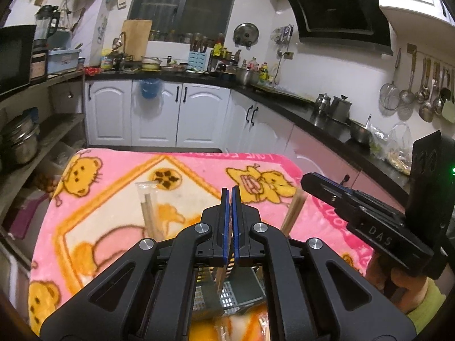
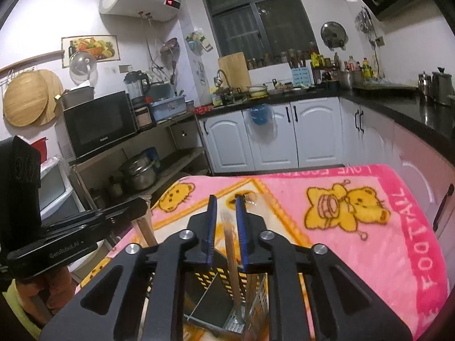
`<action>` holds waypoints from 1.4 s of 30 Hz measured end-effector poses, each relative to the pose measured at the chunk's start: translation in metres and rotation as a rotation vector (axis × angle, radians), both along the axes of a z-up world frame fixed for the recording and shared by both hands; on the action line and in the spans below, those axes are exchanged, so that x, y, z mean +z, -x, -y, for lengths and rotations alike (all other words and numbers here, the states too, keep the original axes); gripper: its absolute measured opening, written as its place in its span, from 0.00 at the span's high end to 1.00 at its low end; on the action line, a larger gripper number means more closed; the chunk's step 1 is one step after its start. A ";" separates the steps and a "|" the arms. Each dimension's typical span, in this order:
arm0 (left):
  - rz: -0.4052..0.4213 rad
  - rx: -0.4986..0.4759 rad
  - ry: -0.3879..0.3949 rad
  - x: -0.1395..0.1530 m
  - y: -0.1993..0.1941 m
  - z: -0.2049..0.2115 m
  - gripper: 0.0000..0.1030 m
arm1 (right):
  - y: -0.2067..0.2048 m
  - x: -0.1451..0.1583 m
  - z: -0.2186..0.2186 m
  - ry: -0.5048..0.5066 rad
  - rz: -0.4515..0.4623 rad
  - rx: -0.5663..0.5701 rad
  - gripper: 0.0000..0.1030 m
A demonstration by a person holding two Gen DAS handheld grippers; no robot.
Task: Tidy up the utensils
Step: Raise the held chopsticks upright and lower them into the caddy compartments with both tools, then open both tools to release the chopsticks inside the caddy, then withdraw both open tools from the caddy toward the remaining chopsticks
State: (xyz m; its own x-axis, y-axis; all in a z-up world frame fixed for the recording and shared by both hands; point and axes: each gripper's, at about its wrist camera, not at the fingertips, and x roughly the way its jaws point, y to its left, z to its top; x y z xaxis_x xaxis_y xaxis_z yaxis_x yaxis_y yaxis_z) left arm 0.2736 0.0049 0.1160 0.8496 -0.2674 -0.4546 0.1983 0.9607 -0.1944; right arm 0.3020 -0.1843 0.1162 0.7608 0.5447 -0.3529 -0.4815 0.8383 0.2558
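Observation:
A black perforated utensil holder [image 2: 216,292] stands on the pink blanket [image 2: 355,241], right under both grippers; it also shows in the left wrist view [image 1: 227,292]. My right gripper [image 2: 226,201] is open, and wrapped wooden chopsticks [image 2: 231,255] stand between its fingers with their lower end in the holder. My left gripper [image 1: 231,191] is shut with nothing seen between its pads, above the holder. More chopsticks in a clear wrapper [image 1: 150,213] stand left of it, and another wooden pair [image 1: 294,213] stands right. The right gripper's body [image 1: 366,218] shows at right.
The blanket-covered table [image 1: 113,187] carries cartoon bears. White cabinets [image 1: 159,113] and a black counter [image 1: 327,113] with pots run behind and to the right. Open shelves [image 2: 136,156] with pots and a microwave [image 2: 99,122] stand left. Ladles [image 1: 421,91] hang on the right wall.

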 end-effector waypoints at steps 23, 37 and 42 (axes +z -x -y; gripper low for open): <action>-0.024 0.057 -0.001 -0.004 0.041 -0.027 0.50 | 0.039 -0.001 0.015 0.063 -0.041 -0.007 0.56; -0.037 0.083 -0.008 -0.019 0.073 -0.041 0.22 | 0.078 -0.013 0.020 0.067 -0.051 0.003 0.44; -0.038 0.095 0.006 -0.021 0.085 -0.047 0.16 | 0.090 -0.023 0.018 0.081 -0.067 0.014 0.42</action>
State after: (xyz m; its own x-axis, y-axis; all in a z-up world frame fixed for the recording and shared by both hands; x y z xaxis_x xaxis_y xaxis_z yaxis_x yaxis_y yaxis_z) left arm 0.1889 0.0523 0.0950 0.8533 -0.1886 -0.4861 0.0982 0.9737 -0.2056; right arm 0.2116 -0.2018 0.0931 0.7264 0.5229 -0.4460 -0.4778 0.8507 0.2193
